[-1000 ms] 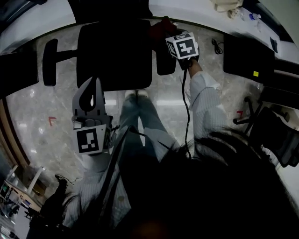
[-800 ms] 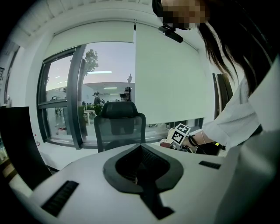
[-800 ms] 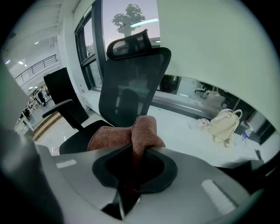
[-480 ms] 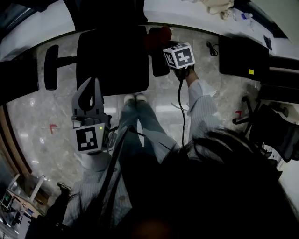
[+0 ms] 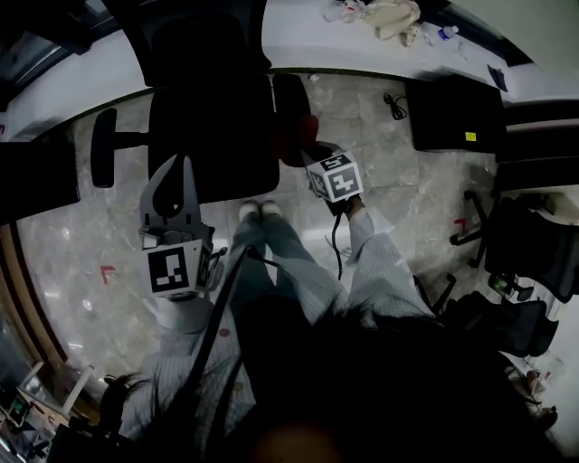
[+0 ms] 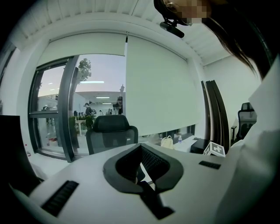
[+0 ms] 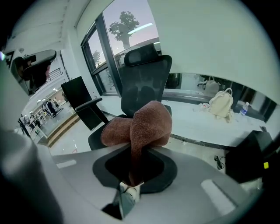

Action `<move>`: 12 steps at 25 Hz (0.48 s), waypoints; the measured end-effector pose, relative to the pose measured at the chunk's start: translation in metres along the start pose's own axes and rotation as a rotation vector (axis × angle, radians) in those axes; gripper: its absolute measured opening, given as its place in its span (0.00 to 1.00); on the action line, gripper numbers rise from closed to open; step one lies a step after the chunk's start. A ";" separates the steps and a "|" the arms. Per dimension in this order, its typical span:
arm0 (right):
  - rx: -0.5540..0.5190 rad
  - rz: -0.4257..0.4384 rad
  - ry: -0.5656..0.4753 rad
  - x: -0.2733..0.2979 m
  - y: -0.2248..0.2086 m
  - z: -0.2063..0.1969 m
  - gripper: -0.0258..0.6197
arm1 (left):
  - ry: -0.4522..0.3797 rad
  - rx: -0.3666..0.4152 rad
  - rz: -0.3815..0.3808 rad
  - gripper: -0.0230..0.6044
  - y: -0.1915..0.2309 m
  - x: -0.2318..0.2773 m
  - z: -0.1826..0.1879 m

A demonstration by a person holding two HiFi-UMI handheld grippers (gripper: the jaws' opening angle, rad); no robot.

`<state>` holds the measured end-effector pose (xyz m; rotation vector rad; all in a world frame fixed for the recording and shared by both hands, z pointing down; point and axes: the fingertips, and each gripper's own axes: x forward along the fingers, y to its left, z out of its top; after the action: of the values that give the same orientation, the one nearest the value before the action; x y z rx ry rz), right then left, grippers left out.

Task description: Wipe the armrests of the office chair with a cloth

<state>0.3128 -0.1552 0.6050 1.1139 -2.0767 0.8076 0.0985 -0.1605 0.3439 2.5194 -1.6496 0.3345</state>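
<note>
The black office chair (image 5: 213, 127) stands before me, its left armrest (image 5: 102, 147) and right armrest (image 5: 291, 98) to either side. My right gripper (image 5: 312, 149) is shut on a reddish-brown cloth (image 5: 300, 137) just off the near end of the right armrest. In the right gripper view the cloth (image 7: 148, 124) bulges out of the shut gripper (image 7: 139, 151), with the chair (image 7: 144, 83) and an armrest (image 7: 85, 105) behind it. My left gripper (image 5: 176, 172) hovers by the seat's near left corner, shut and empty. It points up at a chair (image 6: 111, 131).
A white desk (image 5: 298, 45) runs behind the chair with a beige bag (image 5: 391, 16) and a bottle (image 5: 441, 33). A black box (image 5: 452, 113) and more chairs (image 5: 534, 258) stand to the right. A cable (image 5: 393, 104) lies on the marble floor. My feet (image 5: 258, 210) are near the seat.
The right gripper with the cloth has drawn back along the right armrest toward me and lower. The head view has shifted. The left gripper has stayed put.
</note>
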 end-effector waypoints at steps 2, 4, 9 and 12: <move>0.002 -0.020 -0.014 0.001 0.000 0.001 0.09 | 0.005 0.006 0.000 0.04 0.000 -0.006 -0.004; -0.005 -0.035 -0.049 -0.004 0.002 0.008 0.09 | -0.016 0.008 0.016 0.04 0.001 -0.013 -0.004; -0.014 -0.003 -0.298 -0.081 0.040 0.068 0.09 | -0.064 0.012 0.017 0.04 0.002 -0.037 0.028; -0.056 0.021 -0.509 -0.156 0.082 0.125 0.09 | -0.123 0.006 0.011 0.04 0.007 -0.056 0.063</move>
<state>0.2796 -0.1393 0.3924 1.3741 -2.5074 0.5031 0.0779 -0.1270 0.2692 2.5838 -1.7083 0.1893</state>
